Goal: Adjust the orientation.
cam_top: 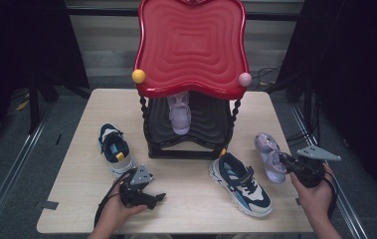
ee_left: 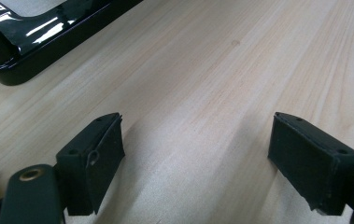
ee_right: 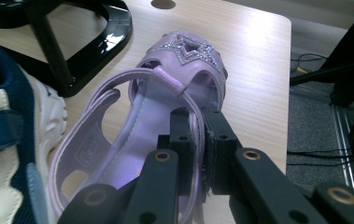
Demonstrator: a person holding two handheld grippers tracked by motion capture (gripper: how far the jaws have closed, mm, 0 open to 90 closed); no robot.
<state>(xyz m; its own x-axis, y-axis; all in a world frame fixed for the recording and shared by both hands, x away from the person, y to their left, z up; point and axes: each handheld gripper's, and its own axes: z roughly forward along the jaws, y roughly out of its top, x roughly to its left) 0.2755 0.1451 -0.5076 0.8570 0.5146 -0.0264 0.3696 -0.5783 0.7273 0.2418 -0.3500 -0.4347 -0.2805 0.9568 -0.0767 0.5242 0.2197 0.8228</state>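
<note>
A lilac sandal [cam_top: 270, 157] with a glittery star on its toe [ee_right: 188, 49] lies at the table's right side. My right gripper [cam_top: 286, 163] [ee_right: 198, 135] is shut on the sandal's side strap, pads pinching it from both sides. Its twin, another lilac sandal [cam_top: 180, 113], stands on the lower shelf of a black rack [cam_top: 188, 149] under a red wavy top [cam_top: 192, 45]. My left gripper [cam_top: 153, 199] [ee_left: 195, 154] rests near the table's front left, jaws wide apart over bare wood, nothing between them.
A navy and white sneaker [cam_top: 240, 184] lies front centre, close to the held sandal; its side shows as the sneaker [ee_right: 6, 140]. Its mate, the second sneaker [cam_top: 115, 149], sits left of the rack. The rack's black base [ee_left: 34, 37] is ahead of my left gripper. The table's right edge [ee_right: 289, 93] is near.
</note>
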